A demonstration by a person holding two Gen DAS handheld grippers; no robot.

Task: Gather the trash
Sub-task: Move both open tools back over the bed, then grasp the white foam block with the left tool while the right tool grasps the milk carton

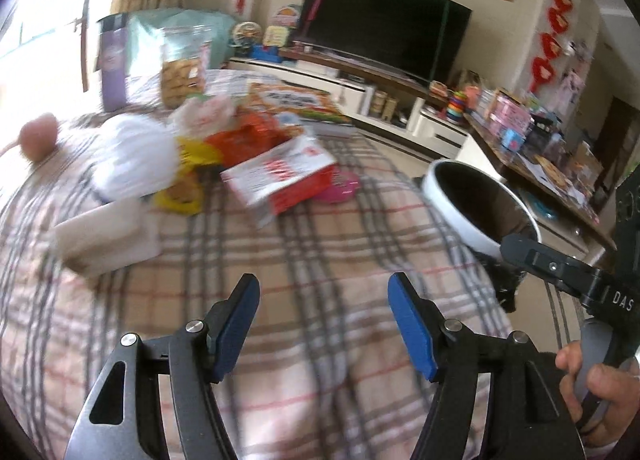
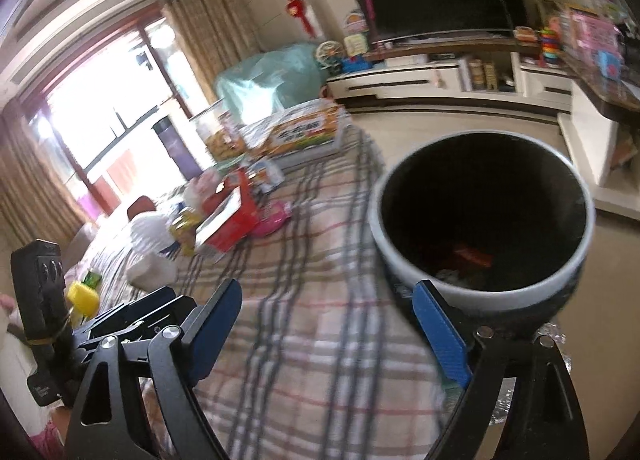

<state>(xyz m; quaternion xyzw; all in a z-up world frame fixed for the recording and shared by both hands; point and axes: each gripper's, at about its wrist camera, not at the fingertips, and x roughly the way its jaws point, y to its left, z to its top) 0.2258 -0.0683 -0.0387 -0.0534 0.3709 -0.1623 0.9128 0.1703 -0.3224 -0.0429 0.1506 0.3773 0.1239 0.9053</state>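
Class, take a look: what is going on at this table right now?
A person is clearing trash with a gripper in each hand. Both the left gripper and right gripper are open and empty above the plaid tablecloth. The bin beside the table already holds some trash, while wrappers and a red-and-white box remain on the table.

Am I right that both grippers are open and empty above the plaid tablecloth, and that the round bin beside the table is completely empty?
Not quite. The left gripper and right gripper are open and empty above the plaid tablecloth, but the round bin is not empty: the right wrist view shows an orange-red wrapper lying at its bottom.
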